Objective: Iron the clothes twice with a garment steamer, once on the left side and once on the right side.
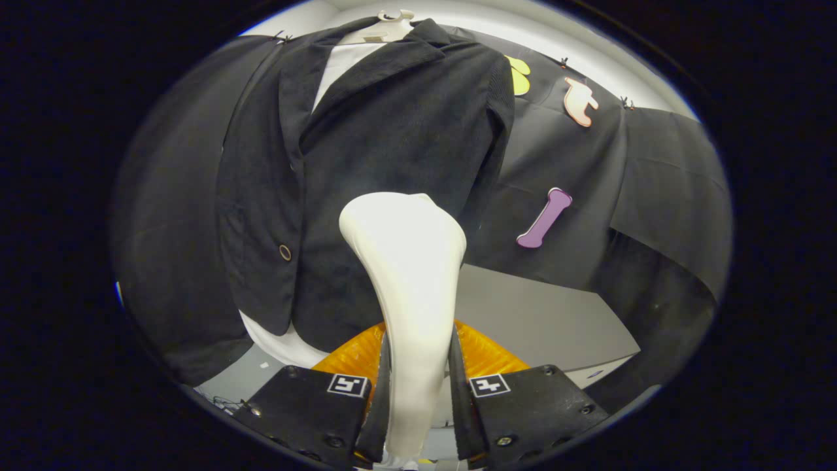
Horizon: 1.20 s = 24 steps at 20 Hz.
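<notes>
The gripper (416, 386) was closed on the white garment steamer (405, 294), both fingers pressed against the sides of its handle. The steamer rose toward 12 o'clock from between the fingers, its broad head lying against the lower front of the dark jacket (386, 144). Just behind the fingers sat an orange object (487, 356), partly hidden. At 2 o'clock from the fingers was a grey table (543, 320). The jacket hung over a white shirt (340, 65) on a hanger (392, 26), with a round button (285, 252) at 10 o'clock from the steamer head.
</notes>
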Each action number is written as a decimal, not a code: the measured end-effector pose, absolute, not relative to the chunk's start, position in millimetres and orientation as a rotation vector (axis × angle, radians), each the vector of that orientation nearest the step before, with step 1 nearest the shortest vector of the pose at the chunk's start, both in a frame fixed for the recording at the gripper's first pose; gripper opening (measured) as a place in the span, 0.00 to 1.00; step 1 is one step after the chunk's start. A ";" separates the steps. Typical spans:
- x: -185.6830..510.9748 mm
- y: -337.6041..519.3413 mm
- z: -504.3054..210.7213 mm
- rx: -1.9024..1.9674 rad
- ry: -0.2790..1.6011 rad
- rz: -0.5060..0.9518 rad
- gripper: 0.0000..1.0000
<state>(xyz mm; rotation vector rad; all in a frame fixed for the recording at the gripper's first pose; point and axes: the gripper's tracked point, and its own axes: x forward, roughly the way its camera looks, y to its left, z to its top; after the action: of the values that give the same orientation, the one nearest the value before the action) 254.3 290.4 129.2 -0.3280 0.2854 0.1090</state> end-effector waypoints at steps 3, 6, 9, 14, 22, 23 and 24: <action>254.1 289.0 113.6 -0.331 0.308 0.108 0.43; 254.1 291.3 95.8 -0.337 0.332 0.113 0.43; 254.5 293.4 79.0 -0.340 0.360 0.119 0.43; 256.7 297.8 46.3 -0.351 0.412 0.136 0.43; 261.7 299.4 -22.7 -0.378 0.522 0.156 0.43; 262.4 299.6 -31.5 -0.382 0.538 0.159 0.43; 263.1 298.8 -39.9 -0.385 0.552 0.160 0.43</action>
<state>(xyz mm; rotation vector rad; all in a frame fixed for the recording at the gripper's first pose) 263.1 298.8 -39.9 -0.3851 0.5519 0.1604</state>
